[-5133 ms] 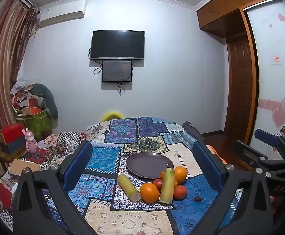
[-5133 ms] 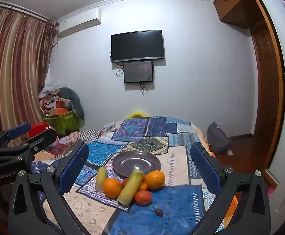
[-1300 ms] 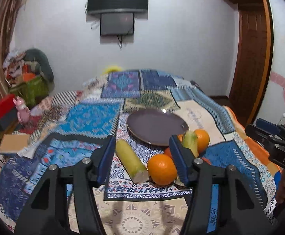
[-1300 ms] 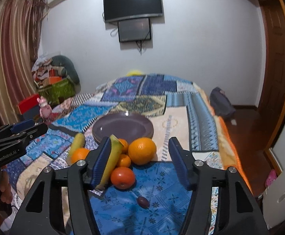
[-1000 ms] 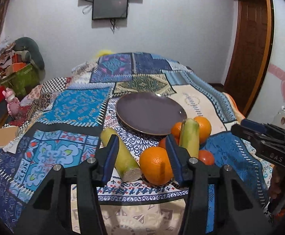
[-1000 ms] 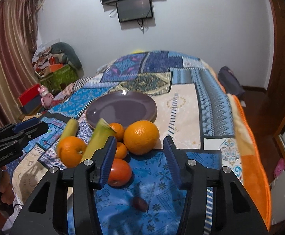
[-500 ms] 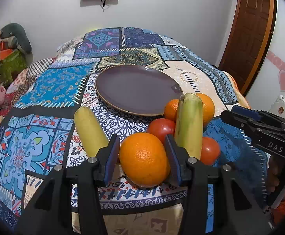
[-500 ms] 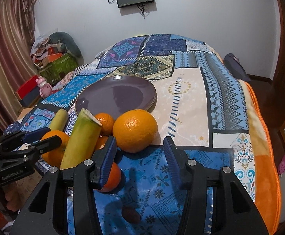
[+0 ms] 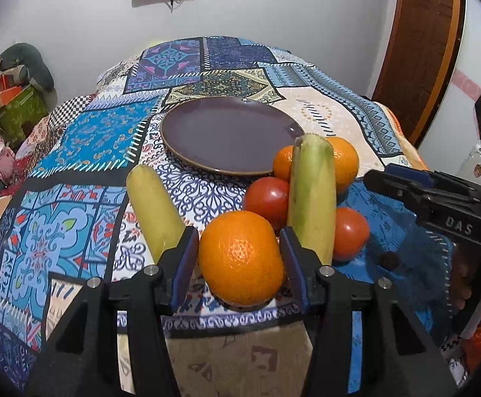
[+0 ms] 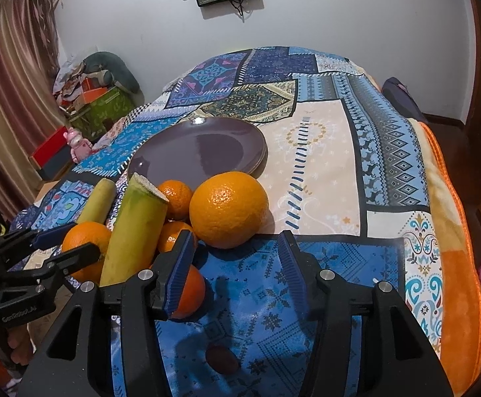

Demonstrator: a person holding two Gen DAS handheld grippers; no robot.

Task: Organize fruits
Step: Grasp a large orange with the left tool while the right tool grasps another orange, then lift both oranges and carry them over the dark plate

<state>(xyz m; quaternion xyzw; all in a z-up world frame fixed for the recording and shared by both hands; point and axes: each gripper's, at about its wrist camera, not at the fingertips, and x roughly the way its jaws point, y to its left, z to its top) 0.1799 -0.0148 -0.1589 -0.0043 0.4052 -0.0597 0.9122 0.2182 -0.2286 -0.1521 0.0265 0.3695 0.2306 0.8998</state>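
Bracketing an orange (image 9: 242, 258), the fingers (image 9: 184, 264) of your left gripper (image 9: 238, 235) stand on either side of it. They are parted and have just been opening a little. The blue pads sit right beside the peel, and no squeeze shows. That orange rests on the bed (image 9: 75, 139), on a patchwork cover.

From that orange, a pale yellow-green stalk (image 9: 154, 205) lies at ten o'clock. A second cut stalk (image 9: 311, 195) leans on the fruit pile at one o'clock. A tomato (image 9: 267, 198) shows between the orange and the leaning stalk. Another tomato (image 9: 349, 231) sits at three o'clock, just beyond the stalk. A dark purple plate (image 9: 227, 132) lies bare at twelve o'clock, past the pile.

Your right gripper (image 10: 235, 241) also has its fingers (image 10: 179, 271) parted, and they too have just been opening. Only blue cloth lies between them. A large orange (image 10: 229, 210) sits just beyond the tips at twelve o'clock, untouched as far as can be seen. A reddish-orange fruit (image 10: 187, 291), probably one of the tomatoes, is partly hidden behind the finger at nine o'clock. A small mandarin (image 10: 176, 198) rests behind the leaning stalk at eleven o'clock. A small dark fruit (image 10: 222, 359) lies alone on the cloth at six o'clock, between the gripper's black arms. In this view the plate's near rim lies just behind the large orange.
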